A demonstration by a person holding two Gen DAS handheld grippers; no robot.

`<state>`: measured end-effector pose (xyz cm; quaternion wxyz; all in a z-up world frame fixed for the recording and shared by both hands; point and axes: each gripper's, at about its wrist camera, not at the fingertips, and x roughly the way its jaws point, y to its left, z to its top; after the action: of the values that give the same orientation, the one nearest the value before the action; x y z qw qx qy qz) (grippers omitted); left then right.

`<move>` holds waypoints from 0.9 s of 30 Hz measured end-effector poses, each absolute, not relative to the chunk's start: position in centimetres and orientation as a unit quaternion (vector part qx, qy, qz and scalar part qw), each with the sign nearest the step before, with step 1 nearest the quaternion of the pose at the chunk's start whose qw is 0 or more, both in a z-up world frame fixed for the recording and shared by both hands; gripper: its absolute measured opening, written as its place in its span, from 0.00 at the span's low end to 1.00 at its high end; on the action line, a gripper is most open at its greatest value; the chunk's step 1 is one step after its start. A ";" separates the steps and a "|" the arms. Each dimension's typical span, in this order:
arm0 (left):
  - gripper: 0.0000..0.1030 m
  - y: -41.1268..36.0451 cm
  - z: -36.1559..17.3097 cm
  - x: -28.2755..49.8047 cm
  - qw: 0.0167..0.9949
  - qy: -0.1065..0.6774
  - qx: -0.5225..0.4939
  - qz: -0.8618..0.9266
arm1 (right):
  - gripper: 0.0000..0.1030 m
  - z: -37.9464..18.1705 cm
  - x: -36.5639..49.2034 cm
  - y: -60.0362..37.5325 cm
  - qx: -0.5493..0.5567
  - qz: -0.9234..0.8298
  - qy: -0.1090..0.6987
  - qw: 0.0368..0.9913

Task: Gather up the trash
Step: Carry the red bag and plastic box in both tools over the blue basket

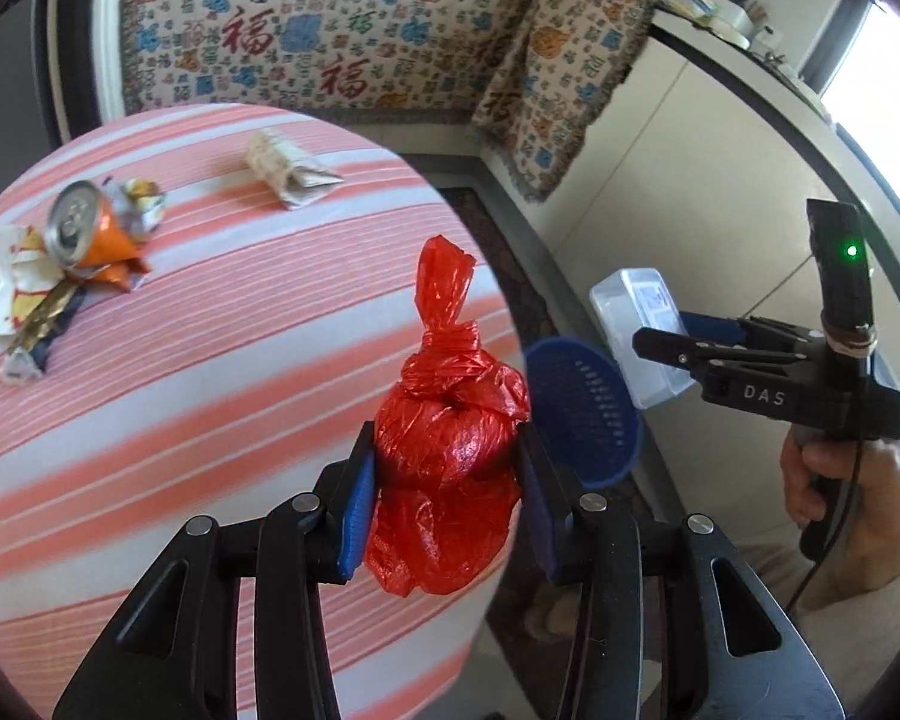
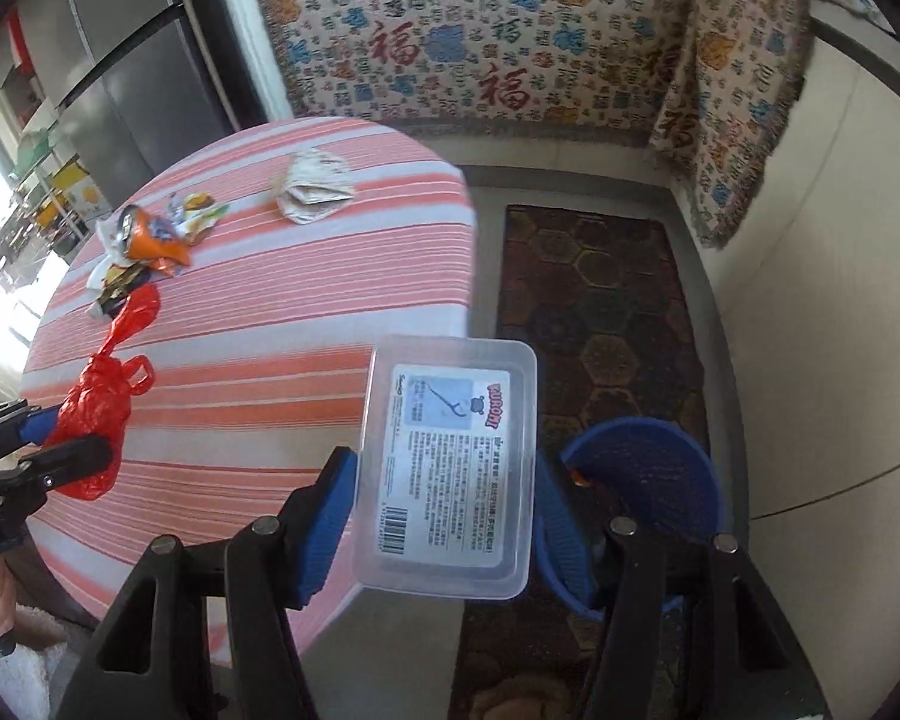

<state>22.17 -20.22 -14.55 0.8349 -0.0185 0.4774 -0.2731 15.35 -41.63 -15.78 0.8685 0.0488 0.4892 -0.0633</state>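
Note:
My left gripper is shut on a knotted red plastic bag, held above the edge of the round table with the pink striped cloth. My right gripper is shut on a clear plastic box with a printed label, held off the table's right edge. A blue mesh basket stands on the floor just right of the box; it also shows behind the bag as the basket. On the table lie a crushed orange can, torn wrappers and a crumpled paper.
A patterned rug covers the floor beside the table. A bench with a patterned throw runs along the back wall and round the right corner. A person's hand grips the right tool's handle. A fridge stands at the back left.

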 end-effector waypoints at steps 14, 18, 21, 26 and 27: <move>0.43 -34.4 -19.0 23.2 0.806 0.490 -0.014 -0.332 | 0.59 -23.2 12.1 -55.4 0.146 -0.194 0.475 0.846; 0.43 -37.6 -21.3 23.4 0.793 0.503 -0.005 -0.345 | 0.59 -26.0 11.4 -58.6 0.198 -0.202 0.479 0.831; 0.43 -39.8 -22.9 23.6 0.784 0.511 -0.003 -0.352 | 0.59 -26.4 11.2 -59.8 0.207 -0.202 0.472 0.833; 0.43 -43.1 -25.0 24.2 0.773 0.526 0.007 -0.355 | 0.59 -27.2 10.1 -62.0 0.235 -0.212 0.474 0.822; 0.43 -43.6 -25.3 24.2 0.771 0.527 0.008 -0.357 | 0.59 -27.2 9.9 -62.2 0.233 -0.213 0.474 0.822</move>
<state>24.20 -43.59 -25.31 0.7712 0.0076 0.5272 -0.3567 9.94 -62.19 -27.22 0.8222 0.2334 0.4737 -0.2126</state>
